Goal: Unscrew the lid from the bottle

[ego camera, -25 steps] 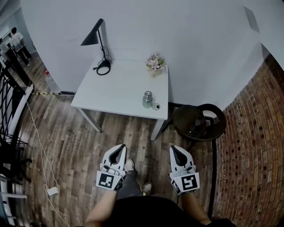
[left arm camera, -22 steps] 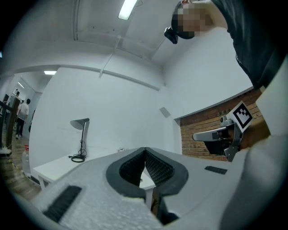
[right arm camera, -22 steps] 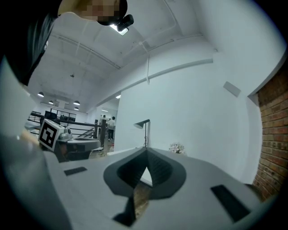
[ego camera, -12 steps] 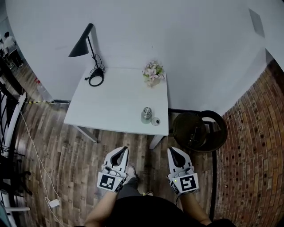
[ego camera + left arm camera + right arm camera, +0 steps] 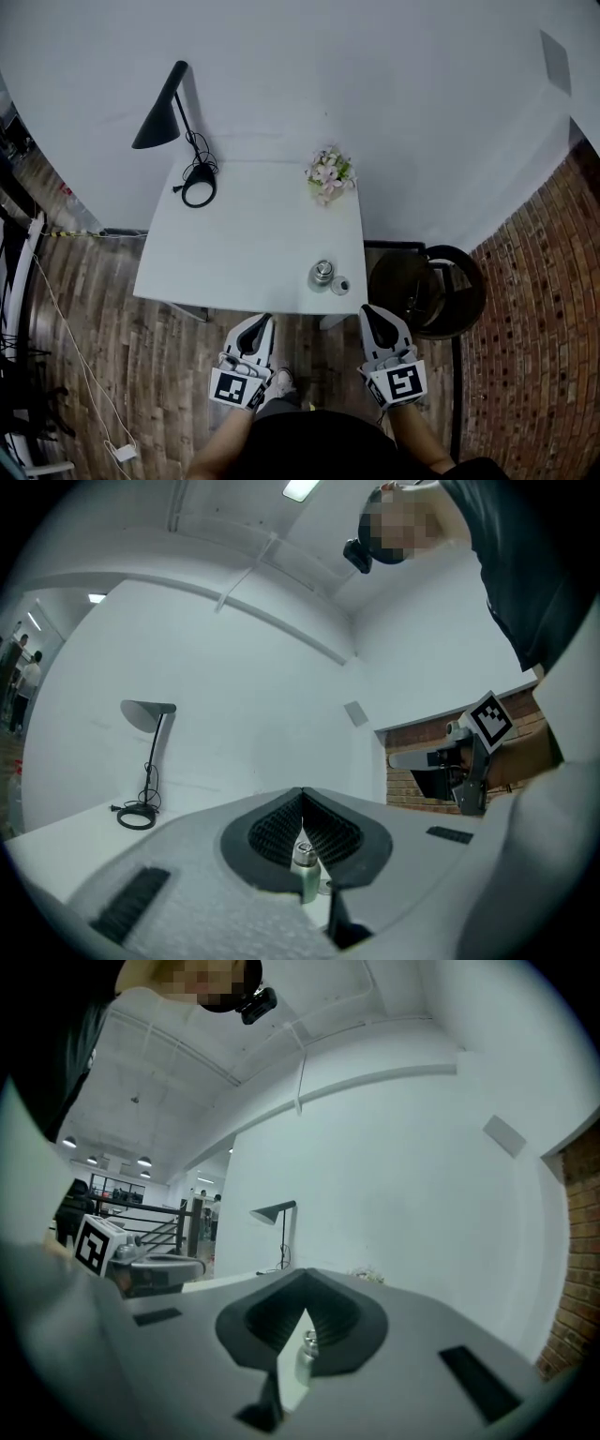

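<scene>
Jaws of both grippers are clenched tip to tip, with nothing caught between them. The left gripper [image 5: 257,325] and the right gripper [image 5: 371,315] are held side by side, well apart from each other, just off the near edge of the white table [image 5: 234,253], over the wooden floor [image 5: 141,375]. Both point toward the table and neither touches it. Each carries its marker cube at the rear end, close to the person's dark clothing [image 5: 319,445].

In each gripper's own view the ribbed black pads [image 5: 277,827] meet at the tip, and only the narrow slit below them shows the scene beyond. The bottle [image 5: 322,274], a small metal one, appears through that slit in both views, far off and untouched. It stands upright near the table's near right corner, close to the near edge. Whether its lid is on cannot be told at this size. A small round piece [image 5: 339,285] lies on the table just beside the bottle, on the side toward the table's right edge; what it is cannot be made out.

At the table's far left corner stands a black desk lamp [image 5: 159,122], its ring base [image 5: 199,192] resting on the top and its shade leaning out past the table's left edge. A small bunch of pale flowers [image 5: 329,173] sits by the table's far right corner, against the white wall. A round black stool [image 5: 427,291] stands just to the right of the table, where the floor turns to brick. A white cable [image 5: 66,319] trails over the floor to the table's left.
</scene>
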Motion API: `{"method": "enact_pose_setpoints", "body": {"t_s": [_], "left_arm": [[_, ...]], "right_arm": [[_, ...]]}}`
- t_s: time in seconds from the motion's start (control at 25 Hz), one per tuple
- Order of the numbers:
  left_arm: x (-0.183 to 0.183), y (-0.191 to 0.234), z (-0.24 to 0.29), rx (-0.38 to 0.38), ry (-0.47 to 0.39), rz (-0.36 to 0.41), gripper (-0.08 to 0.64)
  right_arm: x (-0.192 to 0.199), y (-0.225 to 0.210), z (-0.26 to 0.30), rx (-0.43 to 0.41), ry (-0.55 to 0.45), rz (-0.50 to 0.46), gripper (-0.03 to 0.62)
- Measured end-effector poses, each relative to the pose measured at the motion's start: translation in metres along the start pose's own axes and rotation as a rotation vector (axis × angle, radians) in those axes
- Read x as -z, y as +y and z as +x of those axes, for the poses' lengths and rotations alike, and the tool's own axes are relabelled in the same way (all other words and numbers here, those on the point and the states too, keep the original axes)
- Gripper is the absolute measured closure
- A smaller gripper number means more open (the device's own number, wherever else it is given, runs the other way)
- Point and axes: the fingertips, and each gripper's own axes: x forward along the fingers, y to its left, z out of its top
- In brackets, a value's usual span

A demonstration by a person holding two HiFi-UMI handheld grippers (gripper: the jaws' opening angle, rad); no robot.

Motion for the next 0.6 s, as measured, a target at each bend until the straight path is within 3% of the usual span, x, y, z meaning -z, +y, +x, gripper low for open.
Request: {"method": "enact_pose_setpoints", "body": {"t_s": [0.4,0.6], "left_arm": [[0.017,0.001,0.053,0.075,0.002,-0.025,0.538],[0.032,-0.013,0.073,0.061,0.048,-0.015,0.538]], "right_arm": [[0.010,-0.006,0.022,0.001,0.052,-0.007,0.580],[0.026,-0.025,0.025,-0.034,0.063,0.029,0.580]]}}
